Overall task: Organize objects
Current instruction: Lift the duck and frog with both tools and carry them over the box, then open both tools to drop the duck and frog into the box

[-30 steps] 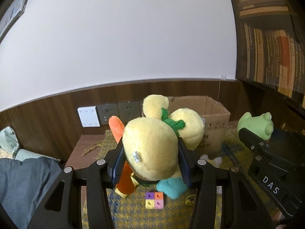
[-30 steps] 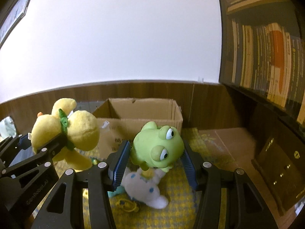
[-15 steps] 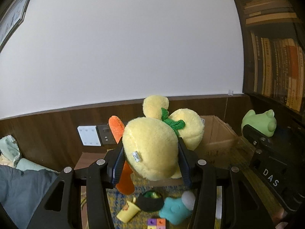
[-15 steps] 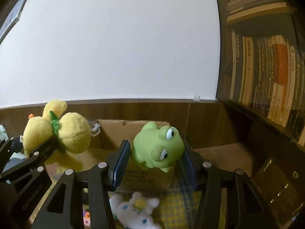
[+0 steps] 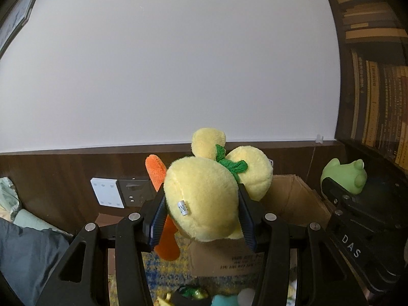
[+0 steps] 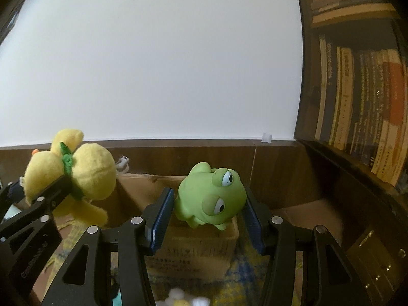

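The left gripper (image 5: 201, 215) clamps a fluffy yellow plush toy (image 5: 201, 201); the right gripper (image 6: 207, 215) clamps a green rubber frog (image 6: 210, 200) above an open cardboard box (image 6: 193, 250).

A yellow-and-blue checked rug (image 5: 163, 267) covers the floor, and an open cardboard box (image 6: 193, 252) stands on it, its printed side facing the cameras. In front of the box, at the bottom edge of the left wrist view, lie a teal soft toy (image 5: 224, 301) and a dark round thing with green on it (image 5: 191, 293) (both cut off). A white plush (image 6: 178, 298) lies there too. Right of the box a flat cardboard sheet (image 6: 308, 211) rests on the floor.
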A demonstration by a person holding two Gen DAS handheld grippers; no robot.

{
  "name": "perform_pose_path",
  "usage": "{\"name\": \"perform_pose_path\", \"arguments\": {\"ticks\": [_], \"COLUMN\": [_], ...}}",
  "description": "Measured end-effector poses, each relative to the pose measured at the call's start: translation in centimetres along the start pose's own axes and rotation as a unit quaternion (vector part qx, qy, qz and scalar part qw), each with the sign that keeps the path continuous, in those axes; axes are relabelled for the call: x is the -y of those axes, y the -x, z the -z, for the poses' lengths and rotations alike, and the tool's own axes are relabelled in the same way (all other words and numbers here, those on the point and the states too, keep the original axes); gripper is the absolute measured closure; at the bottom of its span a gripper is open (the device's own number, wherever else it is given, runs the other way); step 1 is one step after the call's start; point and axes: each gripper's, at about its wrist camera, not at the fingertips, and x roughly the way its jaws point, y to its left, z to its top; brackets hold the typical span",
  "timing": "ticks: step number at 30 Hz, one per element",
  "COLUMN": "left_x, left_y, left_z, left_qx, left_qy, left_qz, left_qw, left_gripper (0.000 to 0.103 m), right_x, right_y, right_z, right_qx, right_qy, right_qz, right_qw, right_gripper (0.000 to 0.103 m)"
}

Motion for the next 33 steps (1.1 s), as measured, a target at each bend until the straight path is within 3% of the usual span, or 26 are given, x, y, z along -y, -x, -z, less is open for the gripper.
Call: {"name": "perform_pose_path", "arguments": {"ticks": [11, 19, 20, 22, 24, 30, 33], "left_x": [0.5, 0.7, 0.7, 0.7, 0.6, -0.5, -1.2], "left_y": [-4.4, -5.7, -5.7, -5.6, -5.3, -4.3, -3.8], "left_z": [-0.8, -0.8, -0.8, -0.8, -0.8, -1.4, -1.6], "left_qx": [-0.034, -0.05, -0.05, -0.045, -0.039, -0.025, -0.021], "left_qy": [0.017, 0.017, 0.018, 0.015, 0.014, 0.022, 0.025], "left_qz": [-0.003, -0.006, -0.009, -0.017, -0.028, -0.052, -0.061], "left_qw": [0.9993, 0.9986, 0.9985, 0.9987, 0.9988, 0.9981, 0.9976], "left_gripper": [0.052, 0.048, 0.047, 0.044, 0.033, 0.019, 0.017], "right_x": [0.4, -0.3, -0.4, -0.5, -0.5, 0.2, 0.3], "right_y": [-4.4, -5.4, -5.3, -4.9, -4.4, -4.5, -4.4], "right_z": [-1.0, -0.7, -0.6, -0.5, -0.5, -0.7, -0.4], "right_qx": [-0.034, -0.049, -0.047, -0.04, -0.03, -0.029, -0.032], "right_qy": [-0.004, 0.0, 0.001, 0.003, 0.003, -0.005, -0.011], "right_qz": [0.001, -0.006, -0.005, 0.0, 0.006, 0.013, 0.012], "right_qw": [0.999, 0.999, 0.999, 0.999, 1.0, 0.999, 0.999], "right_gripper": [0.05, 0.049, 0.046, 0.027, 0.014, 0.012, 0.012]}}
